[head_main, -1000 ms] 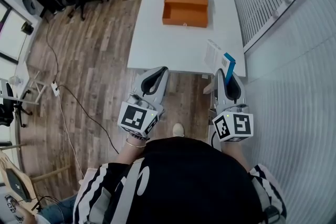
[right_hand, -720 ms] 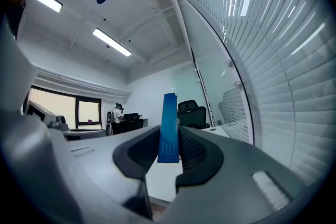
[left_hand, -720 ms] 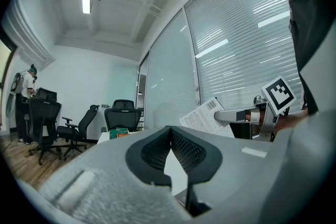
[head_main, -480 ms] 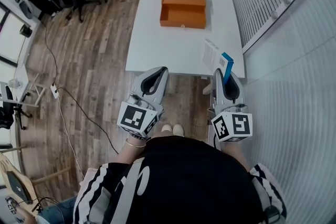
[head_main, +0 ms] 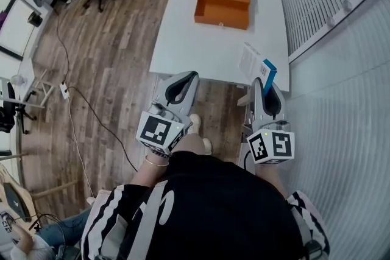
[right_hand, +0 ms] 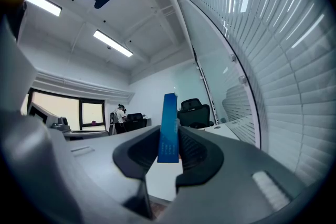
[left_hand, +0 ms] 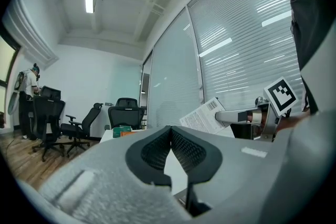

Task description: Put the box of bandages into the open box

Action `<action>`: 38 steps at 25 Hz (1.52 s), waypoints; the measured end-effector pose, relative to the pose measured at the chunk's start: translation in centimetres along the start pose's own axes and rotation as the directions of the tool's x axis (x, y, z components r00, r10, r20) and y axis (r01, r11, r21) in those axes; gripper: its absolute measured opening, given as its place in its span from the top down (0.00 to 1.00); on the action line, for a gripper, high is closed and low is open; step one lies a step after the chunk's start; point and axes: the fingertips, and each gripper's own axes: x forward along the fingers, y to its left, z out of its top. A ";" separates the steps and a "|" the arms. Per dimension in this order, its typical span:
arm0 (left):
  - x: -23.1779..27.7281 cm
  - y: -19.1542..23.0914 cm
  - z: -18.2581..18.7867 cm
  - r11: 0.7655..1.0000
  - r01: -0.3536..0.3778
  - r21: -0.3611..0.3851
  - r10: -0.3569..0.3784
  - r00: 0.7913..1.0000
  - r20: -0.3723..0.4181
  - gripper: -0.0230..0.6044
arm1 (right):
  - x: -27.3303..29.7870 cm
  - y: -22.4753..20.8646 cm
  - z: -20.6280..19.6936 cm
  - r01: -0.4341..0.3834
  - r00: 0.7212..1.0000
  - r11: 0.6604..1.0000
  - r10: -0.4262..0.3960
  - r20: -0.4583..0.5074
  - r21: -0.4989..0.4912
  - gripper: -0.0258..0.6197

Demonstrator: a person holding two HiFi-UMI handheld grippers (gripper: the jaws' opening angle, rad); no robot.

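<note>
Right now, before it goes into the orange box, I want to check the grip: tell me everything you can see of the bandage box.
The bandage box is a thin, flat carton, apparently cardboard: a white broad face with fine print and a barcode, a blue narrow edge. It stands on edge, pinched between the fingers of the right gripper, jutting forward past them over the near right corner of the white table. Only those fingers touch it; the orange open box sits far off.
</note>
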 end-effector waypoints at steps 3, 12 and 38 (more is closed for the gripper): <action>0.0 0.2 0.2 1.000 -0.007 -0.002 0.007 1.000 -0.006 0.96 | 0.2 0.1 0.0 -0.007 1.000 1.000 0.007 0.001 -0.002 0.83; 2.0 0.9 0.4 1.000 0.027 0.004 -0.027 1.000 0.006 0.96 | 1.9 -0.4 0.3 -0.004 1.000 1.000 0.004 0.012 -0.011 0.84; 12.0 8.9 -0.7 0.997 0.077 -0.025 -0.077 0.997 0.001 0.96 | 13.4 -4.7 -0.3 0.048 0.999 0.998 -0.048 0.009 -0.032 0.84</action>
